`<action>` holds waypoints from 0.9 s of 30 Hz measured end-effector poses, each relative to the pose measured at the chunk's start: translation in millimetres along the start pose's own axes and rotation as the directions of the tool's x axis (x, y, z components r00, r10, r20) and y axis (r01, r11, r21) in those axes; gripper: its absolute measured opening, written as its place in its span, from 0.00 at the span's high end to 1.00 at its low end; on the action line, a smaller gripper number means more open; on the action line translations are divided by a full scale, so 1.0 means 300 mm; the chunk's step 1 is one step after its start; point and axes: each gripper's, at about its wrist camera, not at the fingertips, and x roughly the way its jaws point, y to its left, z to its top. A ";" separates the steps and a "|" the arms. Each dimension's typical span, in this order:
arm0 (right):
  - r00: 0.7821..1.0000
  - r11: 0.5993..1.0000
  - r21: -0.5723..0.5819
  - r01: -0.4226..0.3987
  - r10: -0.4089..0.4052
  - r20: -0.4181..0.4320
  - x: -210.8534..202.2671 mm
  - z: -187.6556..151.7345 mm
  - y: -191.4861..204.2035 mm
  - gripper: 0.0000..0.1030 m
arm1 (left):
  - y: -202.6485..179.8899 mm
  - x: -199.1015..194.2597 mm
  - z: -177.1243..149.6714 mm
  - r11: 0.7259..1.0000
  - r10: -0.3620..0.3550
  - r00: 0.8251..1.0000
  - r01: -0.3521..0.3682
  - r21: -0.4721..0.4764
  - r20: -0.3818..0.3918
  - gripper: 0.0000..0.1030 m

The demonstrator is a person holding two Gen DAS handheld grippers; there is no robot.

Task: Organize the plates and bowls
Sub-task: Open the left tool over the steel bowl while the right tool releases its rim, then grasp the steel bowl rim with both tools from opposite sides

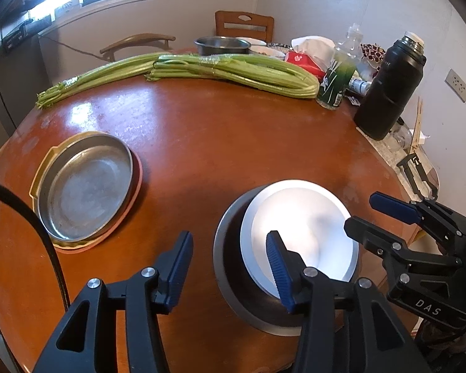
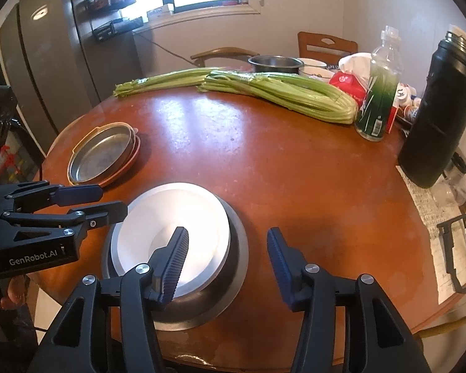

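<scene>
We've got both grippers, left (image 1: pixel 230 267) and right (image 2: pixel 228 264), hanging half-open and empty on either side of the bowl (image 2: pixel 177 248), which sits nested in a darker bowl (image 2: pixel 233 267) at the table's (image 2: pixel 264 171) near edge, probably to save room.

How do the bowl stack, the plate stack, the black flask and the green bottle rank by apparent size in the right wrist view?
1. Bowl stack, though nearest the camera.
2. Black flask.
3. Plate stack.
4. Green bottle.
The middle two are close, so unsure.
</scene>
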 end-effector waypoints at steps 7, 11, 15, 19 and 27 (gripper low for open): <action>0.999 0.999 0.032 -0.037 0.037 -0.021 0.022 -0.016 -0.018 0.45 | 0.000 0.012 -0.004 0.999 -0.049 0.999 0.049 -0.006 -0.010 0.52; 0.998 0.998 0.044 -0.050 0.052 -0.033 0.033 -0.028 -0.017 0.43 | 0.015 0.038 -0.008 0.998 -0.047 0.998 0.046 -0.032 -0.033 0.51; 0.997 0.996 0.059 -0.064 0.066 -0.045 0.050 -0.034 -0.023 0.42 | 0.023 0.069 -0.015 0.997 -0.064 0.996 0.062 -0.048 -0.056 0.51; 0.995 0.995 0.075 -0.073 0.078 -0.069 0.076 -0.044 -0.027 0.42 | 0.035 0.099 -0.018 0.995 -0.076 0.994 0.071 -0.067 -0.074 0.51; 0.989 0.989 0.105 -0.108 0.117 -0.088 0.103 -0.056 -0.019 0.41 | 0.034 0.123 -0.018 0.994 -0.088 0.992 0.081 -0.073 -0.087 0.48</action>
